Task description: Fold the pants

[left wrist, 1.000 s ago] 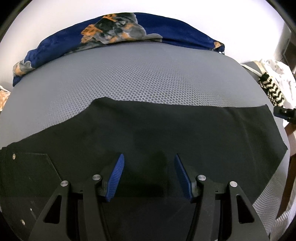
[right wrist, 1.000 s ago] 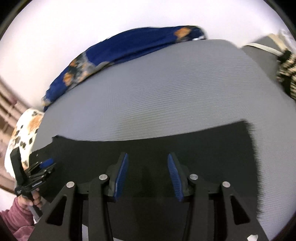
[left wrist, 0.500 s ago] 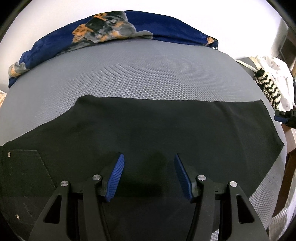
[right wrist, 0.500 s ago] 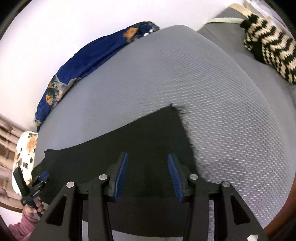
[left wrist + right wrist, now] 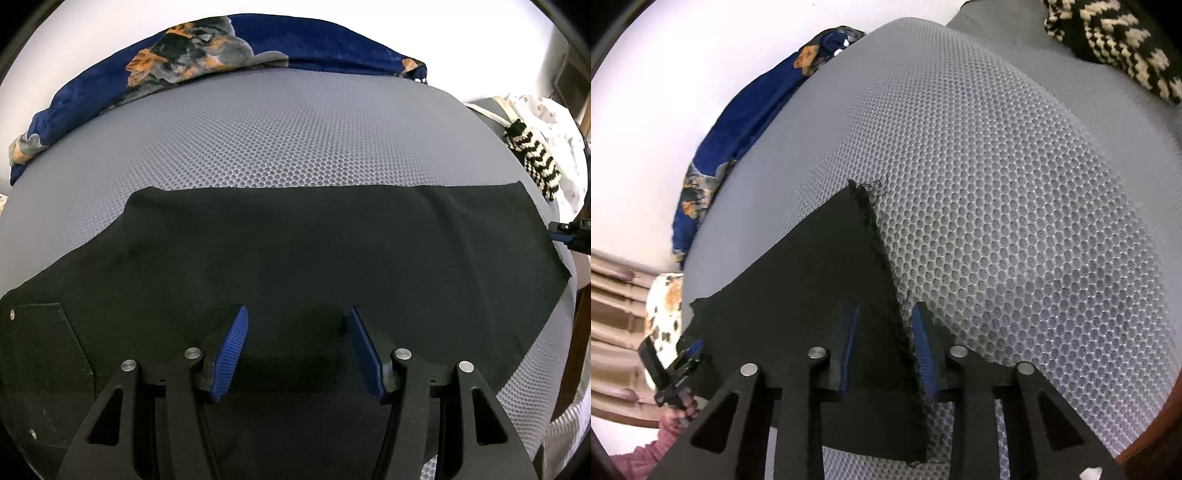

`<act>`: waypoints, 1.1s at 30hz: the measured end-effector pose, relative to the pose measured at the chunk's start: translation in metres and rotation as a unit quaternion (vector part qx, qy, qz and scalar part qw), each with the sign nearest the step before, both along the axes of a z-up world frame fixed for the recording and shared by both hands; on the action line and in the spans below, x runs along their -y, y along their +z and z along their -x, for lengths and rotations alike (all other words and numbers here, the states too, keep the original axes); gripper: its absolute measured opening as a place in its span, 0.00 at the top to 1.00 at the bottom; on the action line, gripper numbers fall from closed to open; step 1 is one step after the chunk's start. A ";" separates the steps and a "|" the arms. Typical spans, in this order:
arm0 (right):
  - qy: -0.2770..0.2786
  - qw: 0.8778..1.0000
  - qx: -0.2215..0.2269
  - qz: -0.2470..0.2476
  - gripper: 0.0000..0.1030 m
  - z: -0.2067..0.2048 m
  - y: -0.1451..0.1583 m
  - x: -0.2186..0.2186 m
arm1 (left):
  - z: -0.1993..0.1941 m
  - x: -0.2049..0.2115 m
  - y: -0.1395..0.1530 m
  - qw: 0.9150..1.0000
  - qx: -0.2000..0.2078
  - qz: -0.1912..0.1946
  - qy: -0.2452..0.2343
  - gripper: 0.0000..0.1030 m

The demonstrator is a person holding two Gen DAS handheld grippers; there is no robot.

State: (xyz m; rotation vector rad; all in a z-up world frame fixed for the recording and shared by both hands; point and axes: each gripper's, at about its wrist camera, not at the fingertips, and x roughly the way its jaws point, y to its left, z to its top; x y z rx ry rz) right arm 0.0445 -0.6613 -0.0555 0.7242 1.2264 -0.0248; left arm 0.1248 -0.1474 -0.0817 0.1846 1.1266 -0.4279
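The left claw [image 5: 297, 347] is spread wide, holding nothing, over the black pants [image 5: 295, 251]. The right claw [image 5: 884, 350] is also parted, straddling the frayed hem [image 5: 882, 258] without pinching it. The pants lie flat across a grey honeycomb mesh surface [image 5: 288, 129]. A blue blanket [image 5: 258, 48] lines its far edge by a white wall; a zigzag knit [image 5: 535, 158] sits to the right.

Each claw [image 5: 297, 347] [image 5: 886, 347] has black angular arms, silver round screws, ribbed blue pads [image 5: 231, 350] and a pink sleeve [image 5: 653, 448] behind
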 end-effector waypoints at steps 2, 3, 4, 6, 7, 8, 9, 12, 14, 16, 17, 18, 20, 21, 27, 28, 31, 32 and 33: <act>0.003 1.000 0.005 -0.013 0.77 0.002 -0.002 0.005 | 0.000 0.001 -0.002 1.000 0.000 -0.003 0.000 0.44; 0.008 1.000 0.010 -0.020 0.82 0.003 -0.003 0.007 | 0.000 0.002 -0.002 1.000 0.002 -0.006 -0.002 0.44; 0.013 1.000 0.010 -0.024 0.84 0.004 -0.005 0.008 | 0.000 0.003 -0.003 1.000 0.004 -0.008 -0.004 0.43; 0.019 0.999 0.017 -0.033 0.86 0.006 -0.008 0.011 | 0.000 0.005 -0.004 1.000 0.005 -0.011 -0.006 0.42; 0.023 0.999 0.019 -0.043 0.86 0.006 -0.011 0.012 | 0.000 0.006 -0.004 1.000 0.007 -0.014 -0.008 0.42; 0.024 0.998 0.025 -0.048 0.86 0.006 -0.011 0.012 | 0.000 0.006 -0.004 1.000 0.008 -0.015 -0.008 0.41; 0.028 0.997 0.030 -0.058 0.86 0.005 -0.013 0.012 | 0.000 0.007 -0.005 1.000 0.009 -0.015 -0.008 0.41; 0.036 0.996 0.042 -0.074 0.86 0.004 -0.016 0.010 | 0.000 0.007 -0.005 1.000 0.011 -0.015 -0.007 0.39; 0.036 0.994 0.048 -0.088 0.86 0.002 -0.017 0.008 | 0.000 0.008 -0.006 1.000 0.012 -0.013 -0.005 0.39; 0.031 0.993 0.054 -0.101 0.88 0.002 -0.020 0.007 | 0.000 0.009 -0.006 1.000 0.013 -0.012 -0.004 0.37; 0.026 0.993 0.057 -0.104 0.88 0.001 -0.020 0.005 | 0.000 0.010 -0.006 1.000 0.013 -0.013 -0.004 0.37; 0.020 0.992 0.060 -0.106 0.89 0.002 -0.021 0.004 | 0.001 0.010 -0.007 1.000 0.014 -0.013 -0.004 0.37; 0.013 0.993 0.060 -0.098 0.90 0.002 -0.019 0.000 | 0.001 0.010 -0.007 1.000 0.015 -0.013 -0.005 0.37; 0.010 0.994 0.060 -0.090 0.91 0.002 -0.017 -0.004 | 0.001 0.010 -0.007 1.000 0.015 -0.012 -0.004 0.36; -0.017 0.998 0.054 -0.036 0.92 0.001 0.008 -0.034 | -0.002 0.004 -0.002 1.000 0.006 0.009 0.003 0.36; -0.020 0.998 0.052 -0.034 0.92 0.001 0.012 -0.037 | -0.003 0.002 0.000 1.000 0.005 0.014 0.005 0.36; -0.026 0.998 0.044 -0.029 0.92 -0.005 0.024 -0.053 | -0.002 -0.005 0.006 1.000 0.010 0.022 0.010 0.36; -0.026 0.998 0.043 -0.031 0.92 -0.007 0.027 -0.057 | -0.002 -0.009 0.008 1.000 0.013 0.024 0.011 0.36; -0.026 0.998 0.042 -0.033 0.92 -0.010 0.031 -0.063 | -0.002 -0.013 0.011 0.999 0.015 0.027 0.013 0.36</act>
